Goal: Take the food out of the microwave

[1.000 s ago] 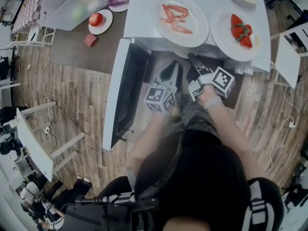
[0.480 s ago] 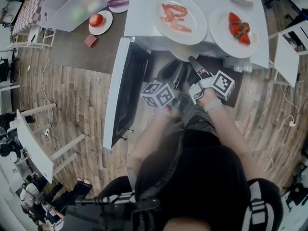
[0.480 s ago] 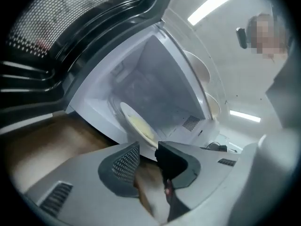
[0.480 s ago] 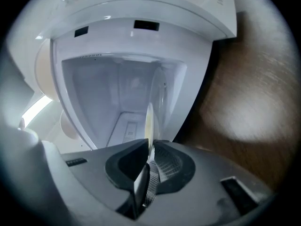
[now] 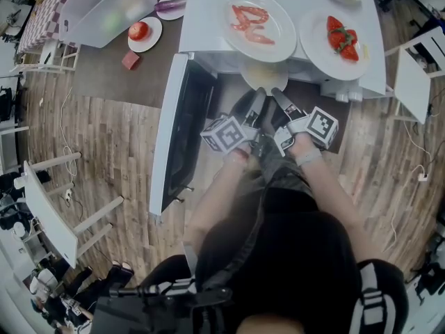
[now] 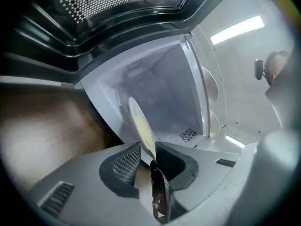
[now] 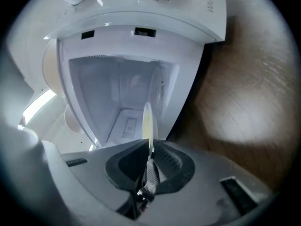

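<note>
Microwave [image 5: 201,12]: door [image 5: 174,131] is hanging open on the left, and the cavity is showing bare behind the plate [image 5: 264,75].

Plate, with its yellow food, is sticking further past the front lip than a second ago. I'm judging it about half out.

Left gripper [image 5: 257,94] has rolled over and let go. Its fingers [image 6: 124,166] are closing again, still wide, with the rim between them but not pinched.

Right gripper [image 5: 277,90] is tightening, narrow, on the same rim, so it is carrying the plate alone meanwhile.

Room: the door edge is sitting just beside my left gripper, so I'm favouring a straight pull toward me. The top edge of the opening is hanging near above the plate. Floor [image 5: 375,152] is lying open to the right.
</note>
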Tool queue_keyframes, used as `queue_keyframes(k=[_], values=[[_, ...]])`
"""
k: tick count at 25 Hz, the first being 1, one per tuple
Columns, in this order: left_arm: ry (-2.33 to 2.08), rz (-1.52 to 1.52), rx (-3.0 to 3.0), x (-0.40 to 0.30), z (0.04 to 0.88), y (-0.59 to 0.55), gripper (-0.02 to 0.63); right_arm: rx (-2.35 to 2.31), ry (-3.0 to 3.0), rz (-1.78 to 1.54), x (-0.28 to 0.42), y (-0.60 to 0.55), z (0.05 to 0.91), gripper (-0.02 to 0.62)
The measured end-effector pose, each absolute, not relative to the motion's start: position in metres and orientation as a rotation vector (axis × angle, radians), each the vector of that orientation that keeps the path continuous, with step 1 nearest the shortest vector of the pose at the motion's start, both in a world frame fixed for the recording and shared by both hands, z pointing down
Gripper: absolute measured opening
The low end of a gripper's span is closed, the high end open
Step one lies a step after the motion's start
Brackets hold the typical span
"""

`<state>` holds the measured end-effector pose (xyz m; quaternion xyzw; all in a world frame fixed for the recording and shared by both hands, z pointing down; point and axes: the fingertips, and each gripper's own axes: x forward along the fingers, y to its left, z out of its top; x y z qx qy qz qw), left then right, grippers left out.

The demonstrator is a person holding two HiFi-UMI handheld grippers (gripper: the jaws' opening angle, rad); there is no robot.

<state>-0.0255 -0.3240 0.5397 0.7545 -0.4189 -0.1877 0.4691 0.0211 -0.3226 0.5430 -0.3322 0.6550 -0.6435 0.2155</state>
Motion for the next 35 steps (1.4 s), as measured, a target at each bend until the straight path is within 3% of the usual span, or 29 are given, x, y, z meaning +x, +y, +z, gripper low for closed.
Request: queue_keyframes(k=[8, 17, 35], values=[[-1.010, -0.480, 1.811, -0.029, 0.545, -0.323, 0.049, -0.918, 1.847, -1.798, 0.017, -0.320, 0.546, 0.034], [-0.976, -0.485, 1.787, -0.028, 0.543, -0.324, 0.046, -0.975, 1.835, -1.785, 0.022, -0.334, 0.548, 0.072], [-1.003, -0.451, 1.816, -0.029, 0.541, -0.323, 0.051, -1.021, 1.850, -1.748, 0.026, -0.337, 0.548, 0.034]])
